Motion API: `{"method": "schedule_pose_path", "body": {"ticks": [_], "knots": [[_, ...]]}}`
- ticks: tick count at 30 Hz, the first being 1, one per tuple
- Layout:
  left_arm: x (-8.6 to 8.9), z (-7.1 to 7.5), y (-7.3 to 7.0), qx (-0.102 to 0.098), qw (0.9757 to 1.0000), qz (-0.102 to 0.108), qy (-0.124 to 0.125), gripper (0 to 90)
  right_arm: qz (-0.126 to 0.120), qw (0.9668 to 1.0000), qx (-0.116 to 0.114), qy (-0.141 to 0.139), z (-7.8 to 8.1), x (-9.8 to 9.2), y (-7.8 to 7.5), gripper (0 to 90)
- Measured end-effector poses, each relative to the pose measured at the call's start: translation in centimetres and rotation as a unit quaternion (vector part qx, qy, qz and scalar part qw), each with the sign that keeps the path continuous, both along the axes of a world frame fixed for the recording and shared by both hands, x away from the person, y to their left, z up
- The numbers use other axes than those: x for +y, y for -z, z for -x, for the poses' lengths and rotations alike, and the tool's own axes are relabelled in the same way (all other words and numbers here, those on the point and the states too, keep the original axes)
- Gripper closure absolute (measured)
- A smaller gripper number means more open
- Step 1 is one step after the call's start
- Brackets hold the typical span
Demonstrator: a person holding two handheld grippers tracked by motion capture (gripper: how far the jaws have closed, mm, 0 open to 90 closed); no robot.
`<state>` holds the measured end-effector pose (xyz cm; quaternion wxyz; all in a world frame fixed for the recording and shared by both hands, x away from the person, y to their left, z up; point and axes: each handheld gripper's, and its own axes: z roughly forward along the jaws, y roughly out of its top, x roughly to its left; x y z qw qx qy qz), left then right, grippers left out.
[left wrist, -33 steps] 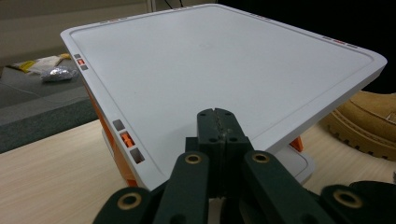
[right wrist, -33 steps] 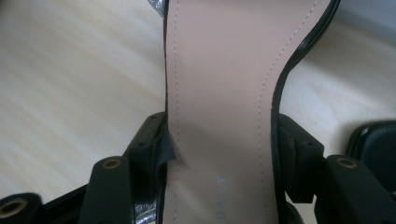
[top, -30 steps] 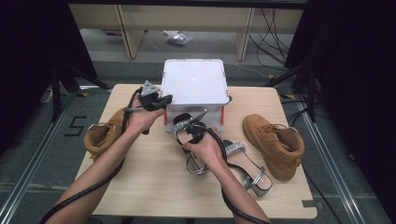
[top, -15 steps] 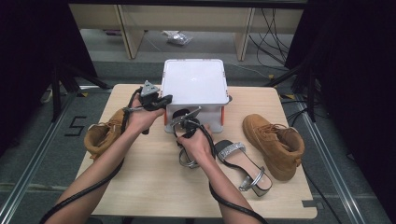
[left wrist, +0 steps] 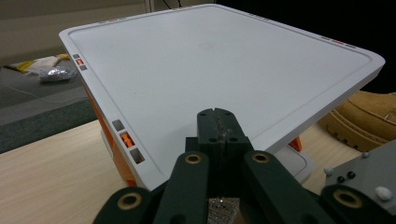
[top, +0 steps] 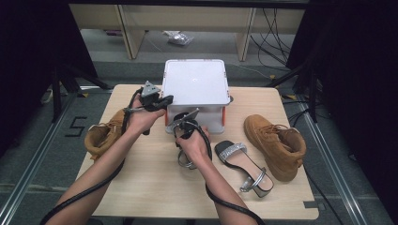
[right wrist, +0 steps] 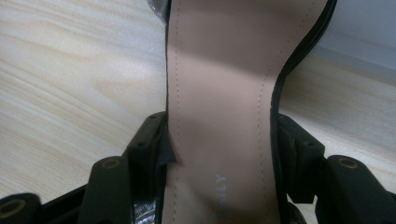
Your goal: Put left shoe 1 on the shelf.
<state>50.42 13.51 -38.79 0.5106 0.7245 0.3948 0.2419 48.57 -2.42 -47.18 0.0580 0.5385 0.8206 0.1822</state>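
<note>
Since a second ago, the right gripper (top: 184,129) has carried its sandal (right wrist: 224,93) left, low over the table (top: 141,187) by the white box (top: 195,82), clamped around it. The left gripper (left wrist: 215,122) stays pinched together.

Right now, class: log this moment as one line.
left tool: shut, by box lid | right tool: shut on sandal | second sandal, boots: on table

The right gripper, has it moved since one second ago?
Yes. The right gripper, holding a sandal, moved left and toward the white box, away from the other sandal.
</note>
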Motion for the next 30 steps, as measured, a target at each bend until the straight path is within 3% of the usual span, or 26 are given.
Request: {"method": "schedule_pose_path", "body": {"ticks": [1, 2, 3, 4, 6, 8, 11, 16, 26, 27, 30], "knots": [[0.0, 0.0, 0.0, 0.001, 1.0000, 0.000, 0.001, 89.5, 0.004, 0.9998, 0.016, 0.012, 0.1, 0.3, -0.2, 43.1], [0.0, 0.0, 0.0, 0.001, 1.0000, 0.000, 0.001, 89.5, 0.004, 0.9998, 0.016, 0.012, 0.1, 0.3, -0.2, 43.1], [0.0, 0.0, 0.0, 0.000, 1.0000, -0.002, 0.000, 89.5, 0.013, 0.9998, 0.013, -0.005, 0.1, 0.1, -0.1, 42.9], [0.0, 0.0, 0.0, 0.000, 1.0000, 0.000, 0.000, 89.5, 0.006, 0.9998, 0.019, 0.008, 0.2, 0.3, -0.2, 42.1], [0.0, 0.0, 0.0, 0.000, 1.0000, 0.000, 0.001, 89.5, 0.010, 0.9998, 0.014, -0.001, 0.2, 0.1, -0.2, 40.9], [0.1, 0.0, 0.0, 0.001, 1.0000, -0.002, 0.001, 89.5, 0.001, 0.9999, 0.007, 0.011, 0.2, 0.3, -0.5, 36.0], [0.0, 0.0, 0.0, 0.000, 1.0000, -0.001, 0.000, 89.5, -0.013, 0.9997, -0.018, 0.009, 0.5, 0.0, -1.5, 34.1], [0.0, 0.0, 0.0, 0.001, 1.0000, -0.002, 0.001, 89.5, -0.019, 0.9996, -0.011, 0.016, 1.1, -0.4, -2.6, 35.3], [0.0, 0.0, 0.0, 0.002, 1.0000, -0.003, 0.001, 89.5, -0.038, 0.9991, -0.016, 0.008, 3.1, -2.0, -5.3, 68.9], [0.0, 0.0, -0.1, 0.002, 1.0000, -0.004, 0.001, 89.5, -0.026, 0.9995, -0.013, 0.009, 3.3, -2.4, -5.6, 76.0], [0.0, 0.0, 0.0, 0.002, 1.0000, -0.003, 0.000, 89.5, -0.026, 0.9995, -0.014, 0.014, 3.7, -2.8, -5.9, 81.4]]}}
